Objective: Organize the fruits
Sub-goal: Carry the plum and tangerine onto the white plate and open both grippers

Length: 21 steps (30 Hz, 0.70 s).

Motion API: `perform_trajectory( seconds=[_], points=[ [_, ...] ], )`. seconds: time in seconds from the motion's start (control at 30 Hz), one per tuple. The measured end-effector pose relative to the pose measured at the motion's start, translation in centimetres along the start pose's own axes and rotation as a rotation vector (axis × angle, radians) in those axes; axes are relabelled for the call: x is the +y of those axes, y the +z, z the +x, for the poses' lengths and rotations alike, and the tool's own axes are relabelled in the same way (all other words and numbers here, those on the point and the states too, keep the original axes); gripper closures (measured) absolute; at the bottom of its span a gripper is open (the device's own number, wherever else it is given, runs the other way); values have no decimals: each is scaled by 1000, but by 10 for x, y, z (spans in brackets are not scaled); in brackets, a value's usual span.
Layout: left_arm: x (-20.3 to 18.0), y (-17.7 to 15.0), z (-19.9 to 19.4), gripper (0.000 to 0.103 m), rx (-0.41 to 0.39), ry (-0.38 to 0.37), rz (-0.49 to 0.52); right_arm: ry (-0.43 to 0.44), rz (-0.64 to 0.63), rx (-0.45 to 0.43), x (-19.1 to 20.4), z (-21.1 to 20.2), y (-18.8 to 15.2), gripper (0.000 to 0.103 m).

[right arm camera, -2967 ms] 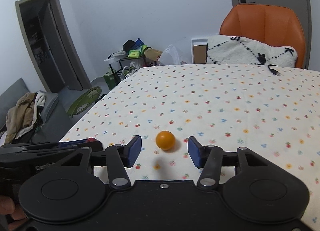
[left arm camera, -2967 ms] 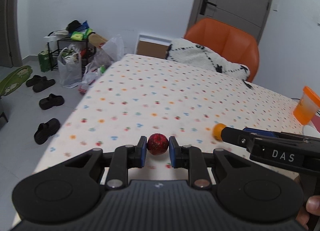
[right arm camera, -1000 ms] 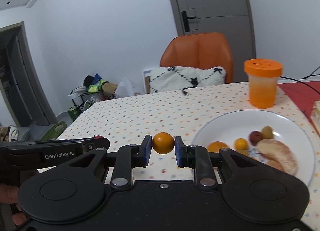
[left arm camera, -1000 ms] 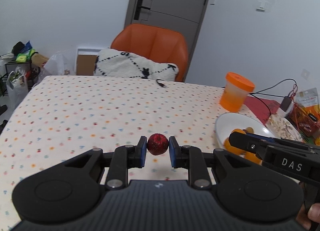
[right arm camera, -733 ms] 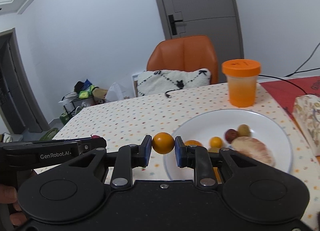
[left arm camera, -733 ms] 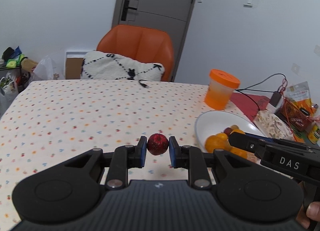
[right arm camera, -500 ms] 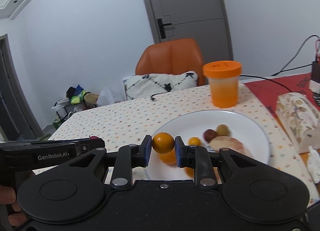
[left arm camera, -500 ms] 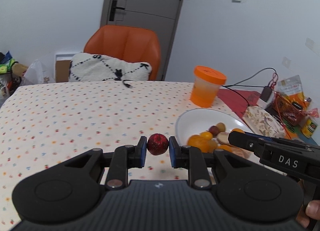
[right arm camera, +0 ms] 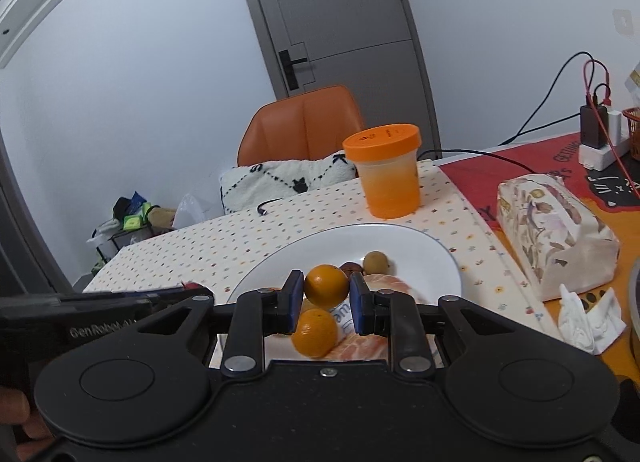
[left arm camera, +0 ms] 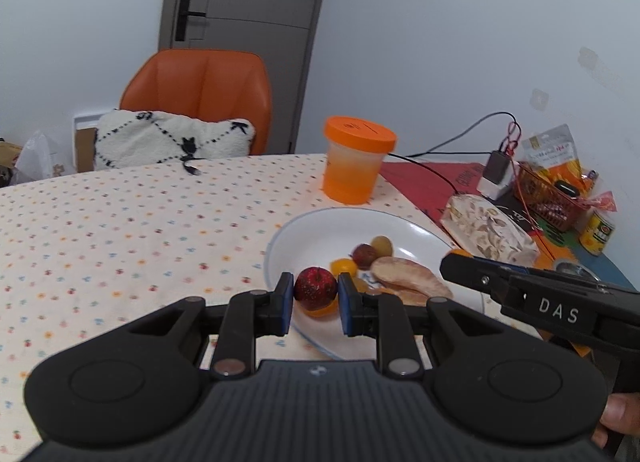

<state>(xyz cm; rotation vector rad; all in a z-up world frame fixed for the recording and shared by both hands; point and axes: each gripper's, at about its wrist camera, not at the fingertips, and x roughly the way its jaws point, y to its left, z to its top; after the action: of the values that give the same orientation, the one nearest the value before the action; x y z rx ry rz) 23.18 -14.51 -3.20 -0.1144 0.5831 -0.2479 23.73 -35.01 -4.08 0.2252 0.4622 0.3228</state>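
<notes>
My left gripper [left arm camera: 315, 300] is shut on a small dark red fruit [left arm camera: 315, 288], held over the near left rim of a white plate [left arm camera: 312, 234]. My right gripper [right arm camera: 326, 298] is shut on a small orange fruit [right arm camera: 326, 286], held above the same plate [right arm camera: 420, 246]. On the plate lie another orange fruit [right arm camera: 315, 333], a peeled citrus segment [left arm camera: 408, 278], a small yellow fruit [left arm camera: 345, 266], a dark red fruit [left arm camera: 364, 255] and an olive-green one [left arm camera: 382, 246]. The right gripper's body [left arm camera: 536, 306] crosses the right of the left wrist view.
An orange-lidded jar [left arm camera: 356, 160] stands just behind the plate on the dotted tablecloth [left arm camera: 120, 222]. A patterned tissue pack [right arm camera: 556, 234] and crumpled tissue [right arm camera: 588, 322] lie right of the plate. Cables, a charger [left arm camera: 498, 178] and snacks crowd the far right. An orange chair [left arm camera: 200, 102] with a cushion sits behind the table.
Both grippers have swung right and forward with their fruits, from open tablecloth to over the plate. The right gripper shut on the orange fruit it earlier only framed.
</notes>
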Motion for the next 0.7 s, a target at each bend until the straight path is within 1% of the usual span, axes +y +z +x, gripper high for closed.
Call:
perform_trajectory(
  seconds=[0.07,0.2,0.27,0.37,0.57,0.6,0.67,0.7],
  points=[
    [-4,-2,6,81,12,-15,-4,5,10,-8,-4,0,0,80],
    [-11,-5,16,81,35,-15,1,15,16,-9,-7,4,0,80],
    [-10,-5,14,77,27,-17,4,21,19,-11,-10,6,1,80],
    [-6,-4,10,75,19,19,6,26,23,-10,-12,9,3,80],
    [21,-3,-2,67,2,97,-55,39,26,-8,-11,18,9,78],
    [25,-4,-4,66,2,113,-61,43,25,-8,-10,20,9,74],
    [33,-5,-7,63,-1,134,-79,37,22,-12,-9,21,9,69],
    [38,-5,-9,61,-2,141,-91,37,21,-11,-8,22,10,61]
  ],
)
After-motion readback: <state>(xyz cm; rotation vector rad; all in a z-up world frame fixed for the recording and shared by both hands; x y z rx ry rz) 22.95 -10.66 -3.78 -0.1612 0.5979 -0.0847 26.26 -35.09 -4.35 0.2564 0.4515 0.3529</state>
